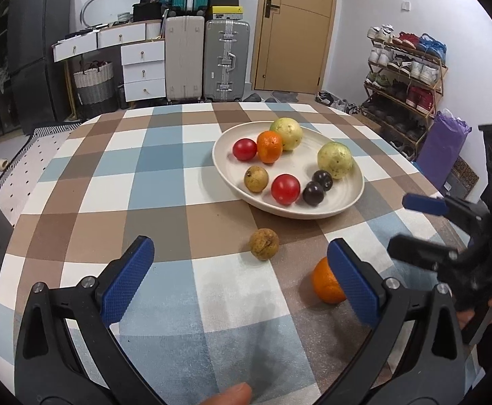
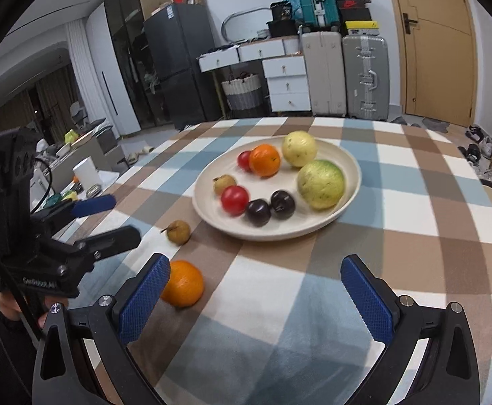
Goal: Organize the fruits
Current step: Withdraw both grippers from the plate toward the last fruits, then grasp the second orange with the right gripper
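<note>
While both grippers hang over the checked worktop (image 1: 164, 155), neither holds anything. The left gripper (image 1: 240, 280) has its jaws spread wide, with bare cloth between them; its right pad stands in front of the loose orange (image 1: 325, 285), and whether they touch cannot be told. The right gripper (image 2: 256, 298) is spread just as wide, and that orange (image 2: 183, 283) shows just beside its left pad, outside the jaws. A small brown fruit (image 1: 263, 244) lies on the cloth between the orange and the plate (image 1: 225, 165). On the plate sit two yellow-green guavas (image 1: 334, 160), a second orange (image 1: 270, 146), two tomatoes (image 1: 285, 189), two dark plums (image 1: 313, 193) touching each other, and another brown fruit (image 1: 256, 179). A fingertip (image 1: 229, 395) shows at the bottom of the left view.
</note>
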